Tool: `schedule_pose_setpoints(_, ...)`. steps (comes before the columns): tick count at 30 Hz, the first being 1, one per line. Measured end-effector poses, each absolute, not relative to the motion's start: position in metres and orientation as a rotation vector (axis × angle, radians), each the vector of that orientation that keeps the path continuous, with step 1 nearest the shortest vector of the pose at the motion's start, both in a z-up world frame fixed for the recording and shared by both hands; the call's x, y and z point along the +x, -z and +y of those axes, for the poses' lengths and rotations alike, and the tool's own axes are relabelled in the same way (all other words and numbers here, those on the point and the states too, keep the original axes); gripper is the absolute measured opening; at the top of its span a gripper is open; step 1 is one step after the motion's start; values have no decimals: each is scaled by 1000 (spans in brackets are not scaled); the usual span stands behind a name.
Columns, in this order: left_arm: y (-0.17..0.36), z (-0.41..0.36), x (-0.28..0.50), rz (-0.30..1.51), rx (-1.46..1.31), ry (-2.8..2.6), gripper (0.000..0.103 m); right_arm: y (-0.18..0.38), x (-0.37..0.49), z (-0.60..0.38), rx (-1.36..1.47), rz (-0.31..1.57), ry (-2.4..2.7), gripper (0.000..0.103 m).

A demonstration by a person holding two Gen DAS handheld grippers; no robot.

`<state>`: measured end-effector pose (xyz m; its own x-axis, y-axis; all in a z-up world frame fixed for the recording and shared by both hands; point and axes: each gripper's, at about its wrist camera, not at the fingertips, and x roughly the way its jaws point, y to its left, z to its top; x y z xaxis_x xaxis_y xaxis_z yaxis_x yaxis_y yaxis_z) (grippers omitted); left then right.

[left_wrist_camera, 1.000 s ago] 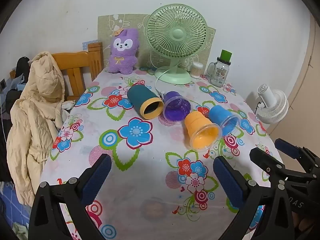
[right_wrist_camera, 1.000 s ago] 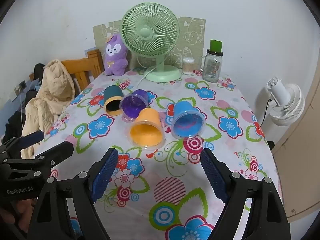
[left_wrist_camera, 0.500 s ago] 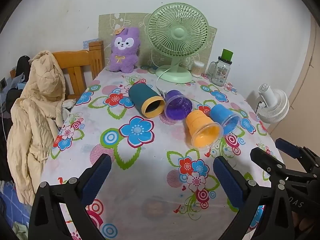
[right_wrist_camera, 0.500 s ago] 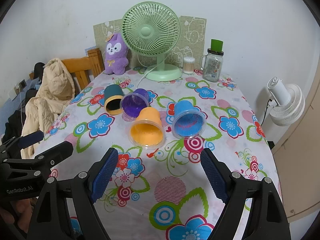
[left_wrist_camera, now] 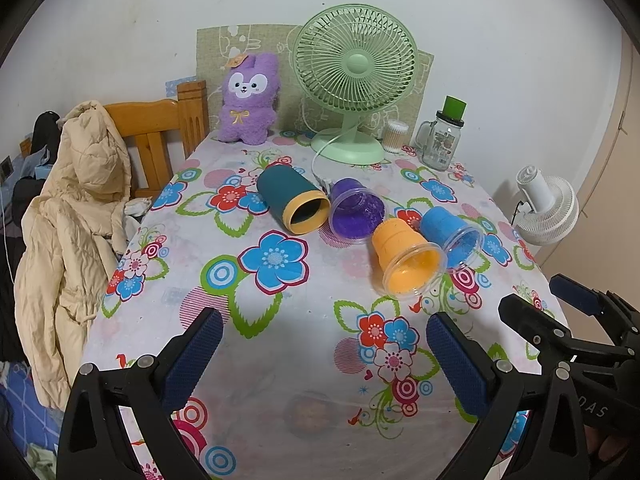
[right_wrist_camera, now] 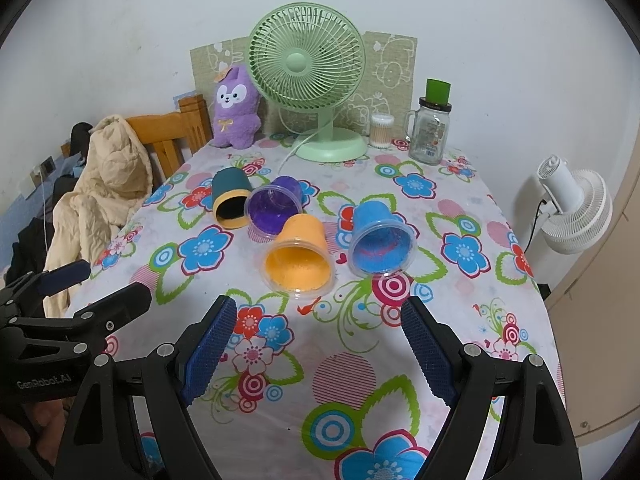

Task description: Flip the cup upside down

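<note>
Four plastic cups lie on their sides mid-worktop (right_wrist_camera: 460,360): orange cup (right_wrist_camera: 300,258) touching blue cup (right_wrist_camera: 380,238) and purple cup (right_wrist_camera: 274,210), teal yellow-rimmed cup (right_wrist_camera: 230,198) beside. Nudging one could roll its neighbours. Right gripper (right_wrist_camera: 316,348) and left gripper (left_wrist_camera: 322,360), fingers wide and empty, have open cloth ahead; the worktop's right edge is nearby.

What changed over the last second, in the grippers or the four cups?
Almost nothing: both views have crept slightly nearer the cups. The left gripper and right gripper stay open and empty. The teal cup, purple cup, orange cup and blue cup still lie on their sides, untouched.
</note>
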<state>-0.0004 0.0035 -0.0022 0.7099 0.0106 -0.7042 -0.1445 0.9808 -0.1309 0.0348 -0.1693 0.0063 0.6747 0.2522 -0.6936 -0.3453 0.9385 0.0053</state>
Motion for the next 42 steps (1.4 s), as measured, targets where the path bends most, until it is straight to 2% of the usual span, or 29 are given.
schedule_pose_setpoints(42, 21, 21, 8, 833, -222, -99, 103, 6, 50, -152, -178, 802, -341, 86)
